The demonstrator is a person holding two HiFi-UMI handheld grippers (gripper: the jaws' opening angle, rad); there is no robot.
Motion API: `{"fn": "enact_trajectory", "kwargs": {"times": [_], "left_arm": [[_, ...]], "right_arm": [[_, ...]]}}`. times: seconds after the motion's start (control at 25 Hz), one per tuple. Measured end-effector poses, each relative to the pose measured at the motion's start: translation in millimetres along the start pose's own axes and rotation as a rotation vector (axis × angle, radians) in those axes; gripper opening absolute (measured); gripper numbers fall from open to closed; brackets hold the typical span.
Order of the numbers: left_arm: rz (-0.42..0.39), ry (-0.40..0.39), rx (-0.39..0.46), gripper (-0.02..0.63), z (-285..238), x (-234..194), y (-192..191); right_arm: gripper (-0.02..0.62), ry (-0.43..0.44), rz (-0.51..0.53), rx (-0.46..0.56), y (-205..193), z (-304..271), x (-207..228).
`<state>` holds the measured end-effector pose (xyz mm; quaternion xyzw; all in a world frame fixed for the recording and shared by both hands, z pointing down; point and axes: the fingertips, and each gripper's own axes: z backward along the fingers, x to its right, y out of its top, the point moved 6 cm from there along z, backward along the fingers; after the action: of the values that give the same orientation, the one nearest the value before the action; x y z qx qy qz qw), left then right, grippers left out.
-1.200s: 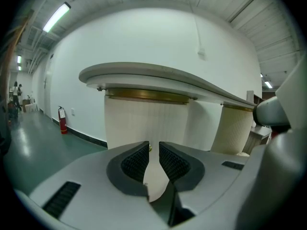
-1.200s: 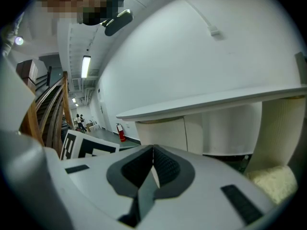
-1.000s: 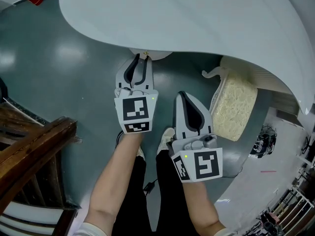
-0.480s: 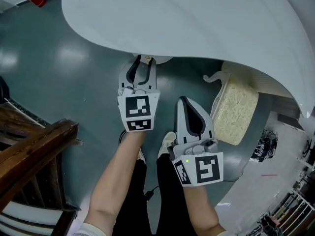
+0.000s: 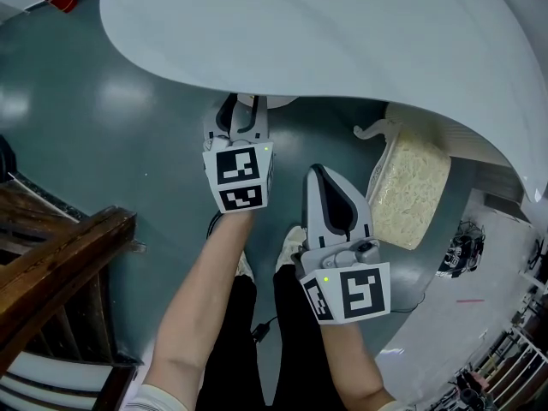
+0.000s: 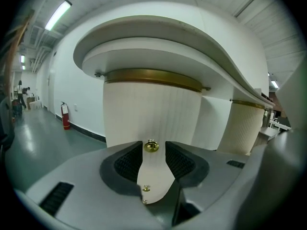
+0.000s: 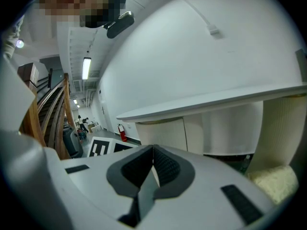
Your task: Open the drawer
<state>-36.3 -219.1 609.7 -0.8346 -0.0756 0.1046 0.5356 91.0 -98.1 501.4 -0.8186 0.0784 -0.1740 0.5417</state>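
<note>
A small brass knob (image 6: 151,146) sits on the white ribbed drawer front (image 6: 151,111), below a brass band under the curved white counter (image 5: 342,32). My left gripper (image 6: 151,145) is open, and its jaws have just been opening. The knob stands between the dark pads (image 6: 125,163) with a gap on each side. In the head view the left gripper (image 5: 242,110) reaches under the counter's edge, which hides its tips. My right gripper (image 5: 322,174) hangs lower and to the right, away from the drawer. Its jaws (image 7: 153,150) are shut on nothing.
A cream shaggy block (image 5: 409,187) stands under the counter at the right. Dark wooden stair rails (image 5: 60,259) fill the lower left. A red fire extinguisher (image 6: 65,116) stands by the far wall. The person's legs and shoes (image 5: 289,248) are below the grippers on the green floor.
The left gripper's jaws have spread apart around the knob, and the gripper has slid a little further under the counter's edge. The right gripper has kept still.
</note>
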Motion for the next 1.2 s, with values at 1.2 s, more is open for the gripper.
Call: {"fn": "enact_trajectory", "kwargs": {"times": [1.2], "left_arm": [[-0.056, -0.004, -0.022, 0.104, -18, -5, -5]], "right_arm": [[0.014, -0.008, -0.015, -0.011, 1, 0, 9]]}}
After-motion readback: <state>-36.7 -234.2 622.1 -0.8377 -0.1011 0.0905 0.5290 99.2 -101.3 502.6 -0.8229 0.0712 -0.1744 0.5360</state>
